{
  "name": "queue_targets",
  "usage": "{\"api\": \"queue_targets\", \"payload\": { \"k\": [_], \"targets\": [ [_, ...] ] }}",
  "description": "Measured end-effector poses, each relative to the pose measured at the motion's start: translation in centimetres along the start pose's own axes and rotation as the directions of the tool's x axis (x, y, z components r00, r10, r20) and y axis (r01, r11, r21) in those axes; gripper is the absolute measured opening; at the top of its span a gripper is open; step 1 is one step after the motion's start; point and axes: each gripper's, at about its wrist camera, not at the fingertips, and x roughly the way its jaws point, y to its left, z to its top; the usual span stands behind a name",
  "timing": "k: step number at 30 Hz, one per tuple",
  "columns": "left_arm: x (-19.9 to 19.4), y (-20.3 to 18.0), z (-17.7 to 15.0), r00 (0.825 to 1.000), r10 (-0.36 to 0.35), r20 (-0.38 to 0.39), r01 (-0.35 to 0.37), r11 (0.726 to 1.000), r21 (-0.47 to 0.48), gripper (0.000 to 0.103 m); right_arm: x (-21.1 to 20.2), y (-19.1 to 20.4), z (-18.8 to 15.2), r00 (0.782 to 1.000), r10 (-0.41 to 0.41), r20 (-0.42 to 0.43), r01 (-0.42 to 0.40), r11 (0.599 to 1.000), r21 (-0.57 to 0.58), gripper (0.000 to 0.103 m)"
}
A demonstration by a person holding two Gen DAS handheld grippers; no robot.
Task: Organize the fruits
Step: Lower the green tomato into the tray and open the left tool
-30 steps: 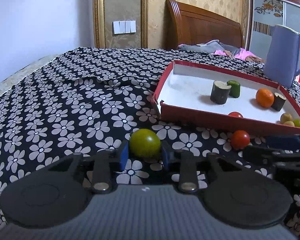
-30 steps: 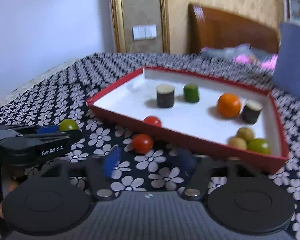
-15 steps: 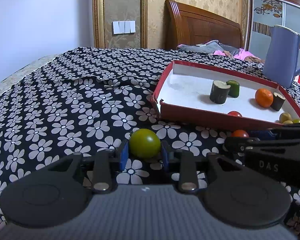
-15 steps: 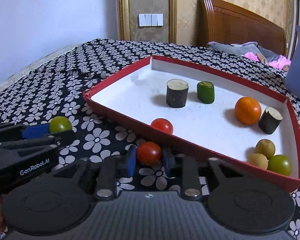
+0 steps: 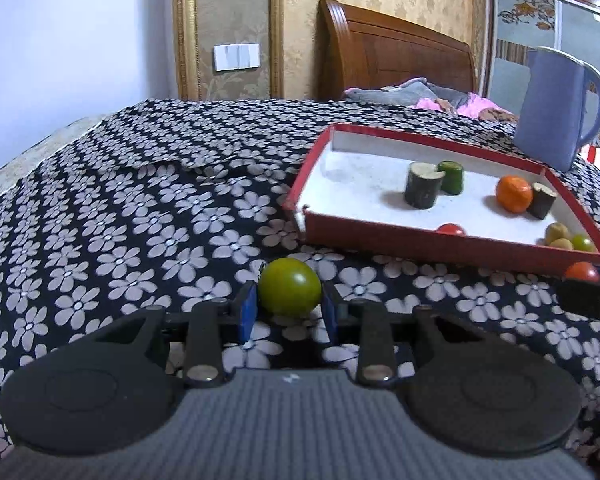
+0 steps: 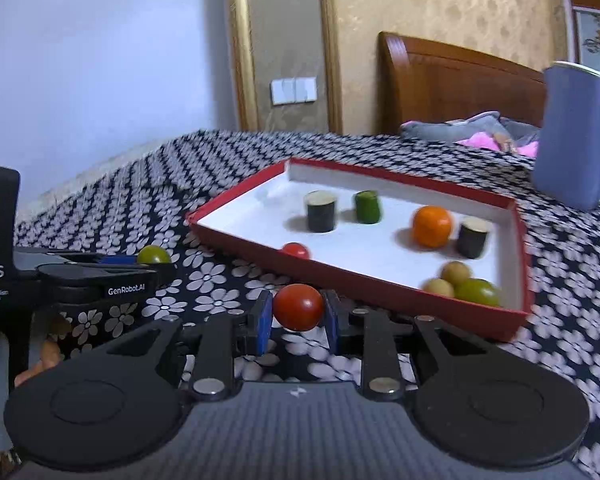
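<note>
My left gripper [image 5: 289, 312] is shut on a green tomato [image 5: 290, 286], low over the flowered bedspread. My right gripper [image 6: 298, 316] is shut on a red tomato [image 6: 299, 306], lifted a little off the cloth just in front of the red tray [image 6: 356, 280]. From the right wrist view the left gripper [image 6: 140, 266] shows at the left with its green tomato [image 6: 153, 255]. The white-lined tray [image 5: 440, 244] holds an orange [image 6: 432, 226], another red tomato [image 6: 296, 250], dark cylinders, a green cylinder and small yellow-green fruits [image 6: 462, 284].
A blue jug [image 5: 556, 108] stands behind the tray's far right corner. A wooden headboard [image 5: 396, 60] and crumpled clothes lie at the far end of the bed. The bedspread [image 5: 120, 208] stretches flat to the left of the tray.
My right gripper closed on the red tomato in front of the tray and lifted it slightly, drawing back to the right. The left gripper stayed put with the green tomato.
</note>
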Motion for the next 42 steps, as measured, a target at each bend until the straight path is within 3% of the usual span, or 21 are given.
{"api": "queue_targets", "payload": {
  "k": [11, 20, 42],
  "targets": [
    [-1.3, -5.7, 4.4, 0.998, -0.033, 0.046, 0.027, 0.993, 0.118, 0.031, -3.7, -3.5, -1.7, 0.998, -0.008, 0.063, 0.004, 0.998, 0.067, 0.026],
    [0.7, -9.2, 8.2, 0.997, -0.038, 0.060, 0.027, 0.986, 0.165, 0.031, -5.8, -4.4, -2.1, 0.995, -0.003, 0.100, -0.004, 0.997, 0.078, 0.026],
    [7.5, -14.3, 9.3, 1.000, 0.000, 0.029, -0.008, 0.961, 0.276, 0.031, -6.3, -5.4, -2.6, 0.995, -0.003, 0.101, -0.007, 0.995, 0.097, 0.026]
  ]
}}
